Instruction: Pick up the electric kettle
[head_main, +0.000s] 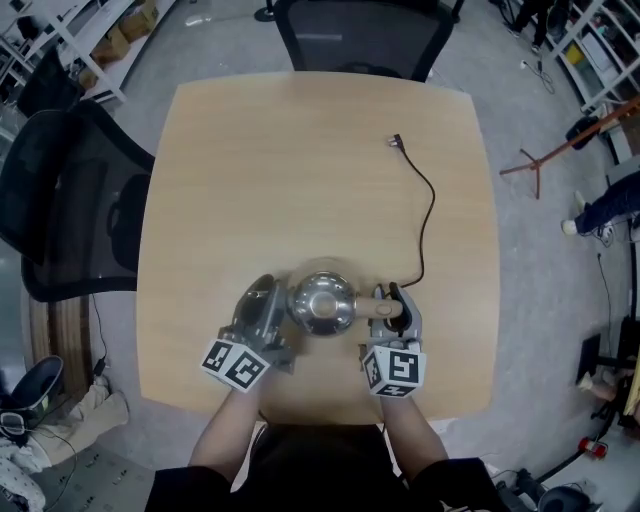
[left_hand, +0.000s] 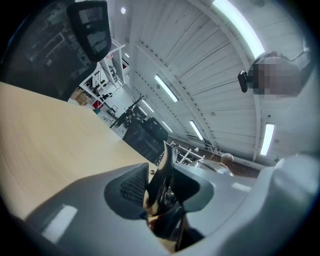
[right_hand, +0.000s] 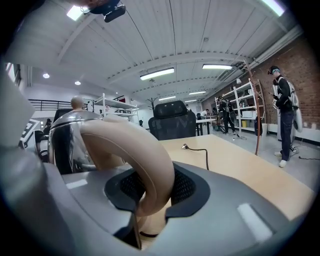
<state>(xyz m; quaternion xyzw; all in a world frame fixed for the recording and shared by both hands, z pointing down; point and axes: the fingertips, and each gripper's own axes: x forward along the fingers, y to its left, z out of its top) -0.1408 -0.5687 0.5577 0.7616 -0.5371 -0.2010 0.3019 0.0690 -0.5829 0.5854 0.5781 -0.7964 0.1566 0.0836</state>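
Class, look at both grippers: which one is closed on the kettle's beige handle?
The right gripper: the beige handle sits between its pads, while the left gripper clamps the shiny spout.

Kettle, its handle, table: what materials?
The kettle looks polished metal, likely stainless: mirror reflections. Its handle seems matte beige plastic: smooth, no glare. The table is light wood-look, maybe laminate: faint grain.
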